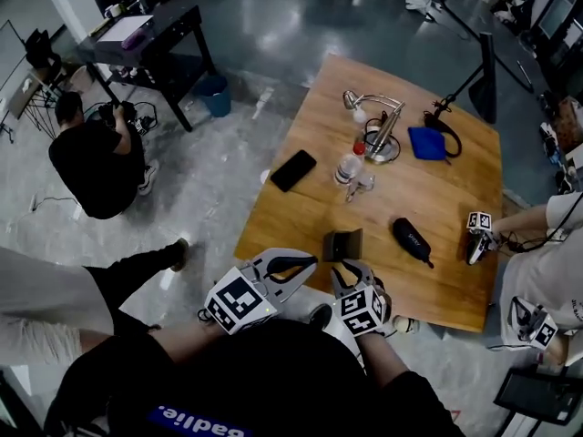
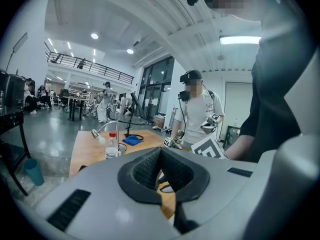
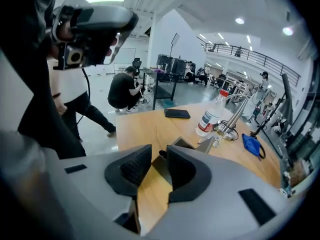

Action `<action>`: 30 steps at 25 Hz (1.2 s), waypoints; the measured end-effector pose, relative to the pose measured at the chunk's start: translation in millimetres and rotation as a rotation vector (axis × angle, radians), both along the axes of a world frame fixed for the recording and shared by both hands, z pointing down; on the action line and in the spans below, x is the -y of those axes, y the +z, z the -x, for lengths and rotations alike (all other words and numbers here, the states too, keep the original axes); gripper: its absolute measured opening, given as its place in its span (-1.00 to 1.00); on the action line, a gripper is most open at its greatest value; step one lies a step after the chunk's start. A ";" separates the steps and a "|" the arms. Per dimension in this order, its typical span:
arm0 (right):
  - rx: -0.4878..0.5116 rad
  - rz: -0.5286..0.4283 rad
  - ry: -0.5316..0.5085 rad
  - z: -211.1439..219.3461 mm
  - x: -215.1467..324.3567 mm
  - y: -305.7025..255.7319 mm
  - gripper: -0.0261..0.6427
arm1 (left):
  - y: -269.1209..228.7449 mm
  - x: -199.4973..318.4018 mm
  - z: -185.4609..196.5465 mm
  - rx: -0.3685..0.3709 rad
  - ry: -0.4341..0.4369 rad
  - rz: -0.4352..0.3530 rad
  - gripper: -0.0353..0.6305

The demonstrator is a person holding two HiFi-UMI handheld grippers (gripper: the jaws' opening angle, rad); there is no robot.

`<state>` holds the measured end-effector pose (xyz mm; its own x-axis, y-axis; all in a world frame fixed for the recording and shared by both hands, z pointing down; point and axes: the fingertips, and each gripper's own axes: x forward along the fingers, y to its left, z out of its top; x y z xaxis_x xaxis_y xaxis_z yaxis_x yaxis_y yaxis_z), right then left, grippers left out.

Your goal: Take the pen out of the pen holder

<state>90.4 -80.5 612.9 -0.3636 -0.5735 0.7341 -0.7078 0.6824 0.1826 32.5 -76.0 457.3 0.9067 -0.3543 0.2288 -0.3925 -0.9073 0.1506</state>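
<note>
Dark pen holder [image 3: 192, 145] past parted right gripper [image 3: 159, 149], left gripper [image 2: 160, 150] closed

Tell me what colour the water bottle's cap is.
Red. The cap shows best in the left gripper view.

Dark grey square pen holder [image 1: 342, 244], open mouth showing, standing close to the table's [image 1: 455, 198] near edge, roughly midway along it, small dark rounded tip at its rim, seemingly the pen [image 3: 162, 154], rest hidden
</note>
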 end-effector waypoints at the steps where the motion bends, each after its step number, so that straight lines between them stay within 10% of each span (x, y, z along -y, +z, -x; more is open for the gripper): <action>1: -0.028 -0.004 0.005 -1.0 1.6 4.7 -0.69 | 0.5 -1.3 0.3 0.005 0.003 -0.003 -0.87; 14: -0.211 0.007 0.025 0.4 14.4 38.5 -0.69 | 8.9 -7.6 23.0 0.034 0.004 0.010 -0.87; 30: -0.172 -0.036 0.084 -8.9 13.0 12.8 -0.74 | 2.3 -7.7 16.9 0.013 0.059 -0.002 -0.87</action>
<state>99.3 -93.6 625.7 -0.1845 -0.6238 0.7595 -0.7183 0.6131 0.3290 15.6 -68.4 459.6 0.9229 -0.3010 0.2403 -0.3406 -0.9290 0.1444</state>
